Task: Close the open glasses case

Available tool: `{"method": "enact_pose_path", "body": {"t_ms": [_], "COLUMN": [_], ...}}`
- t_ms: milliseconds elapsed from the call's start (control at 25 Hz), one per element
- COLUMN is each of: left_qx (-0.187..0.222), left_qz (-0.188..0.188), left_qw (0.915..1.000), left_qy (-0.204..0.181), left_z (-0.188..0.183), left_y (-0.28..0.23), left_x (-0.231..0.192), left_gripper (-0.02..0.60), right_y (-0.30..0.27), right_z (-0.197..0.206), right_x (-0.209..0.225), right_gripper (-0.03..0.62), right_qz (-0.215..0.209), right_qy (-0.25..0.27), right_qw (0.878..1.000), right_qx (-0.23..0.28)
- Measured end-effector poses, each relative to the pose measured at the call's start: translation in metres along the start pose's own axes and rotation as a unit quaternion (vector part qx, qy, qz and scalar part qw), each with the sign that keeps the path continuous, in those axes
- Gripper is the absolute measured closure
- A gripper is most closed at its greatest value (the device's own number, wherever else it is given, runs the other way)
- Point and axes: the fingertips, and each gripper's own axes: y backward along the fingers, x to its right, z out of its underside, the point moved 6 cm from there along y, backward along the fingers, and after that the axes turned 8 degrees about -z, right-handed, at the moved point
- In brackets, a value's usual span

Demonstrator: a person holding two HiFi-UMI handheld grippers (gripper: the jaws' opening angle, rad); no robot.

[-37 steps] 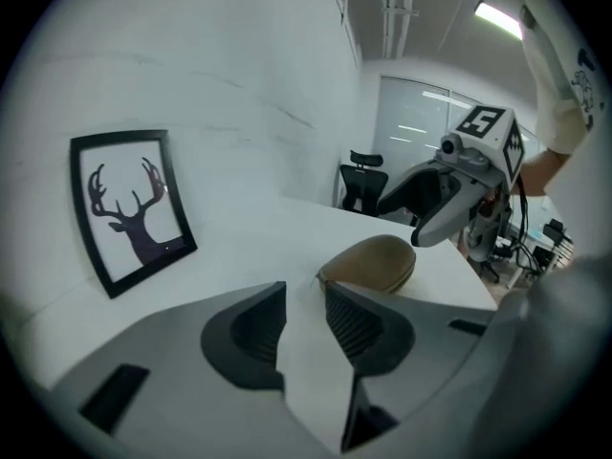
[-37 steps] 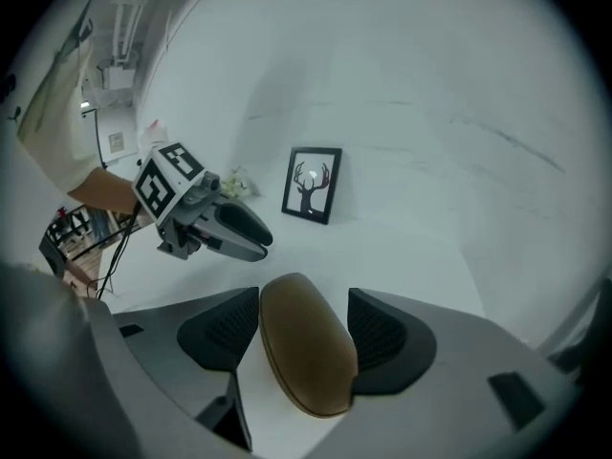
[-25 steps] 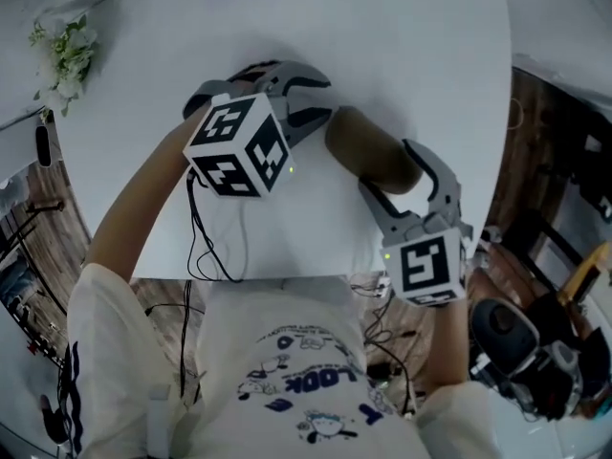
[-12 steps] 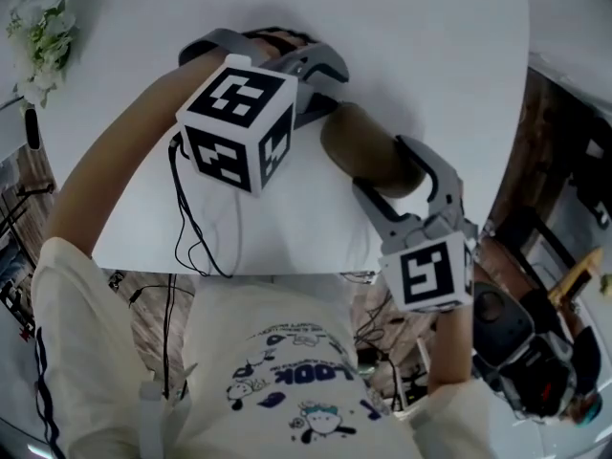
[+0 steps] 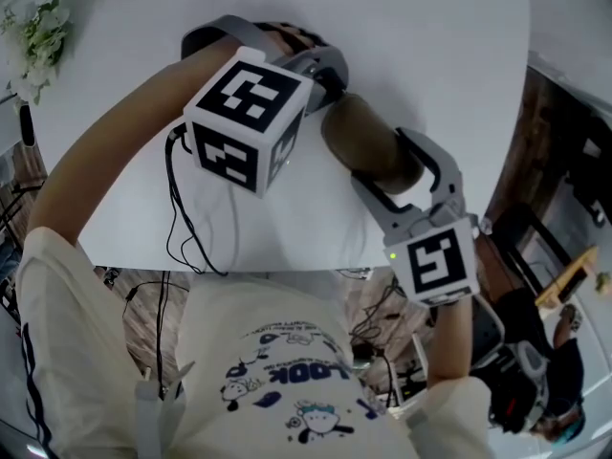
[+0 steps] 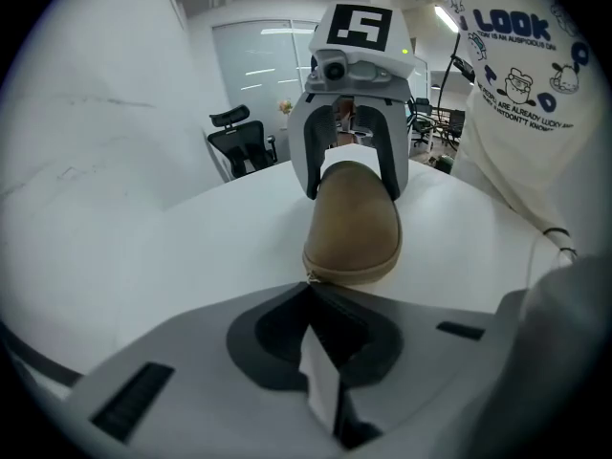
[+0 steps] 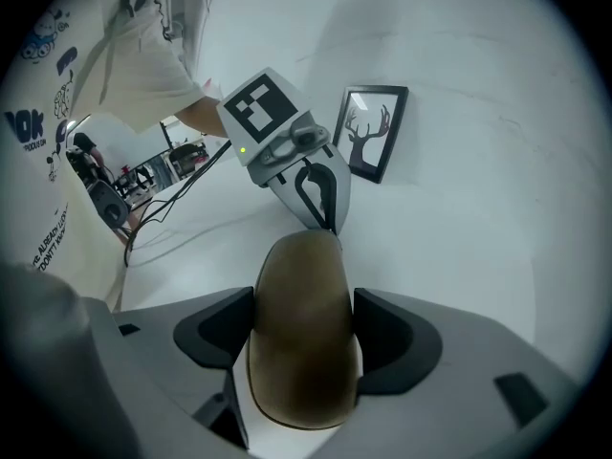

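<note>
A brown glasses case (image 5: 368,146) lies on the white table (image 5: 430,46), near its front edge. My right gripper (image 5: 387,165) straddles the case's near half, both pads pressed against its sides (image 7: 301,333). My left gripper (image 5: 330,82) points down at the case's other end. Its jaws are closed together, with the tips (image 6: 308,285) pinching at a small metal zipper pull (image 6: 310,276) on the case's rim (image 6: 354,223). In the left gripper view the right gripper (image 6: 349,175) clasps the far end. The case's lid looks down; the seam is mostly hidden.
A black picture frame with a deer drawing (image 7: 373,132) lies on the table beyond the left gripper. A sprig of flowers (image 5: 38,36) sits at the far left. Cables (image 5: 186,237) hang over the table's front edge (image 5: 287,268).
The left gripper's jaws, wide open a second ago, have closed at the case's end, and the gripper has rolled. The right gripper has stayed clamped on the case.
</note>
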Motion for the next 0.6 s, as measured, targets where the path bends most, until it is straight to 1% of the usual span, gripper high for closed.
{"method": "enact_pose_path", "body": {"t_ms": [40,160,280,480,600], "left_qx": [0.001,0.002,0.003,0.001,-0.005], "left_qz": [0.001,0.003,-0.008,-0.026,-0.027], "left_qw": [1.0,0.9998,0.9995,0.9996,0.9995], "left_qy": [-0.001,-0.021,-0.03,-0.01,-0.013], "left_z": [0.0,-0.003,-0.005,-0.01,-0.01], "left_y": [0.001,0.007,0.012,0.011,0.015], "left_x": [0.002,0.009,0.009,0.011,0.021], "left_gripper": [0.583,0.584,0.584,0.584,0.584], "right_y": [0.0,0.002,0.004,0.006,0.006], "right_z": [0.001,0.005,0.008,0.013,0.014], "right_x": [0.0,0.002,0.006,0.008,0.007], "right_gripper": [0.289,0.289,0.279,0.276,0.275], "right_qz": [0.001,0.004,0.014,0.022,0.025], "right_qy": [-0.007,-0.035,-0.051,-0.064,-0.075], "right_qw": [1.0,0.999,0.998,0.998,0.997], "right_qx": [0.001,0.011,0.022,0.021,0.026]}}
